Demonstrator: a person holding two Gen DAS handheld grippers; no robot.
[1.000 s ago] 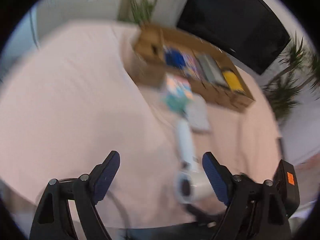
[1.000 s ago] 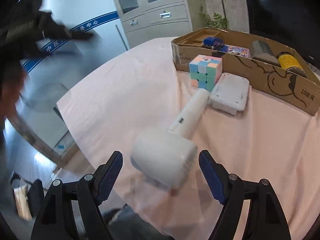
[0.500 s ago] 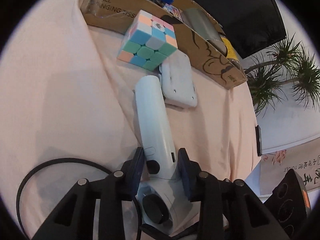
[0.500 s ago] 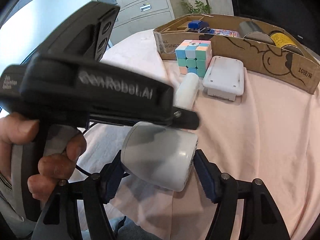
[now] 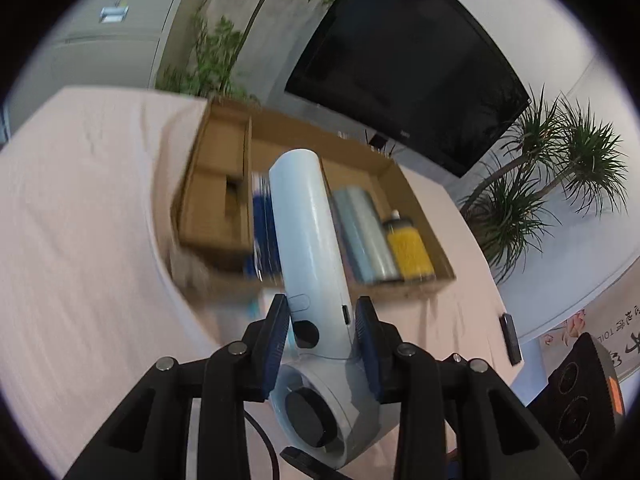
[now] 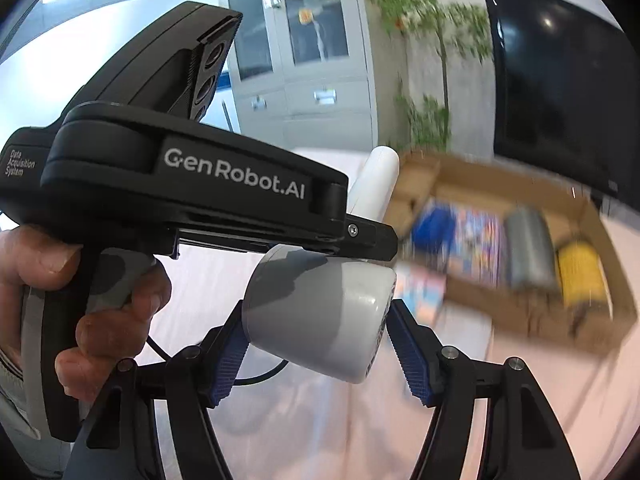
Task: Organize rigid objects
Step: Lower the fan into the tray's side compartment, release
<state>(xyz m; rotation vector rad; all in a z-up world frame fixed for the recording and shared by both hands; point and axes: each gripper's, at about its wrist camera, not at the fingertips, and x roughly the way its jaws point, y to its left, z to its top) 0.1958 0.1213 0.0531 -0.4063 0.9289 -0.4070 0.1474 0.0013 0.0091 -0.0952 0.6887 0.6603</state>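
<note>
Two handheld grippers are being used together on one white plastic hair dryer [image 5: 308, 240]. The left gripper [image 5: 323, 344] is being kept clamped on the dryer's cylindrical handle, its blue ribbed pads [image 5: 276, 344] being pressed against both sides just above the round head. The right gripper [image 6: 316, 356] is being kept clamped on the dryer's barrel-shaped head [image 6: 320, 312], with its blue pads [image 6: 226, 364] being pressed to the barrel's two sides. Both sets of jaws have just been closing, with the dryer between them in each case. The dryer is being held in the air above the pink cloth-covered tabletop [image 5: 80, 240], its handle being pointed toward the shallow brown cardboard tray [image 5: 216, 200] at the far edge of the tabletop. A black cord [image 5: 264, 440] is being trailed from beneath the dryer's head. In the right wrist view, the left gripper's black body is being gripped by a person's hand [image 6: 80, 300].

Inside the tray, a blurred blue object [image 6: 434, 228], a colourful printed pack [image 6: 478, 240], a grey cylinder [image 6: 528, 248] and a yellow can [image 6: 578, 276] are being shown lying side by side toward its right end; its left compartment is being shown bare. A pastel-coloured item [image 6: 424, 296] is being partly shown on the cloth just in front of the tray, too blurred for identification.
</note>
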